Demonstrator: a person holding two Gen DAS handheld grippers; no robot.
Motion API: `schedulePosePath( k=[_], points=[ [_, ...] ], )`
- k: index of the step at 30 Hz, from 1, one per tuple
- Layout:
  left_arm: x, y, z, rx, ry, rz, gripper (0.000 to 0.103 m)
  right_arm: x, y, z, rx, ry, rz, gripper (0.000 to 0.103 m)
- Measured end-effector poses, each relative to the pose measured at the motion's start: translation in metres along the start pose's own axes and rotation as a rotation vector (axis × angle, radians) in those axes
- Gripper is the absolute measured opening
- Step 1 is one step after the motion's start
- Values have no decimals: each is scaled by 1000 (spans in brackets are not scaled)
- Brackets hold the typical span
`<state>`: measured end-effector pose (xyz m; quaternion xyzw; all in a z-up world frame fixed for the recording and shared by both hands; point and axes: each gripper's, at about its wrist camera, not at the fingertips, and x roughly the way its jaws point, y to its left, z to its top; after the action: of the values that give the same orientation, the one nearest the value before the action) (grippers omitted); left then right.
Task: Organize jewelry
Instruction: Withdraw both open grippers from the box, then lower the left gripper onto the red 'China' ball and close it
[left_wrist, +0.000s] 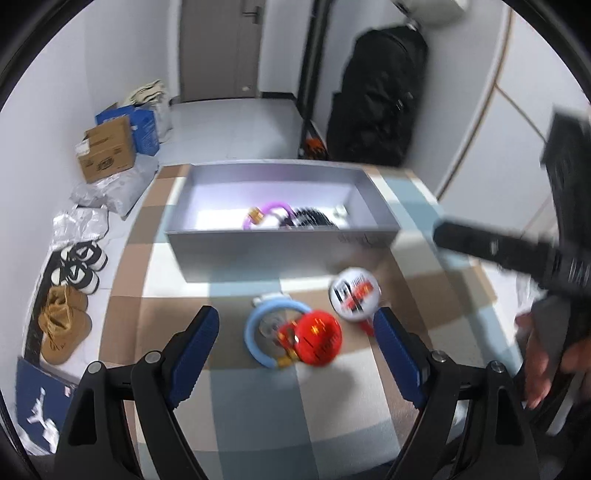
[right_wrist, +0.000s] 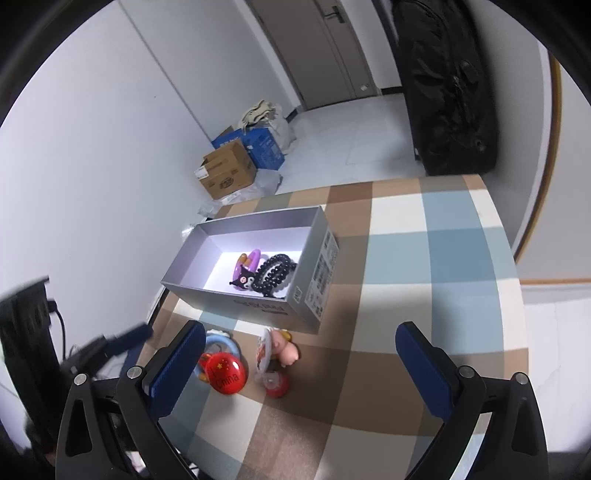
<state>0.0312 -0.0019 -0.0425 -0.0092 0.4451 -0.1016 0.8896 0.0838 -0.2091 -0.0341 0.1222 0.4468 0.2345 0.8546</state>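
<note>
Left hand-held gripper (left_wrist: 295, 336) stands wide, nothing pressed by the pads, pitched down over the loose pile near the worktop's (right_wrist: 443, 258) near edge. It frames the red charm (left_wrist: 319, 338) and the blue ring (left_wrist: 258, 332) between the blue pads, so I'd judge it is set wide to take the pair in one close.

Right hand-held gripper (right_wrist: 301, 360) also wide and empty, held above the same pile from the other side. The red charm (right_wrist: 225, 374) sits just beside its left pad; the pink pig (right_wrist: 286, 350) and the white disc (right_wrist: 263, 350) lie between the pads, touching each other. A small red cap (right_wrist: 275, 384) lies just nearer than the disc. In the left view the disc (left_wrist: 354, 293) is blurred, so its print can't be read for sure.

These pieces are still out on the checked cloth, bunched just in front of the box's near wall, likely staged there for short transfers.

Grey box (right_wrist: 258, 302) sits mid-worktop toward the left edge, open top, long side facing the grippers, easy to drop into. Already inside, at its right end: purple ring (right_wrist: 247, 264) with a dark cartoon charm, touching the black beads (right_wrist: 275, 273). Left end of the box is bare, room for the rest.

Roughly half sorted, by my read.
</note>
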Motion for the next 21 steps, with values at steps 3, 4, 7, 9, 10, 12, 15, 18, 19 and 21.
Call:
schedulePosePath(
  k=[3,4,7,9,10,12,15,18,19,21],
  points=[
    [2,-7,-3,48,8,31,82,-2,-1,0,4,-6,-3,103],
    [3,-9,-3,56,7,46,82,-3,-1,0,1,-8,-4,103],
    [3,-12,-5,87,-11,112,82,-4,-1,-1,1,-8,-5,103],
    [5,-15,-7,102,-5,111,82,-3,-1,-1,0,-5,-8,103],
    [7,-17,-7,107,0,109,82,-3,-2,-1,0,-4,-11,103],
    [10,-18,-9,115,17,109,82,-4,-4,-2,2,-4,-15,103],
    [16,-17,-9,109,44,114,82,-5,-6,-2,9,-6,-15,103],
    [21,-17,-11,109,59,152,82,-8,-8,-2,10,-12,-15,103],
    [22,-18,-11,112,63,161,82,-9,-8,-2,11,-13,-16,103],
    [25,-22,-12,134,61,186,82,-9,-10,-2,14,-13,-15,103]
  ],
)
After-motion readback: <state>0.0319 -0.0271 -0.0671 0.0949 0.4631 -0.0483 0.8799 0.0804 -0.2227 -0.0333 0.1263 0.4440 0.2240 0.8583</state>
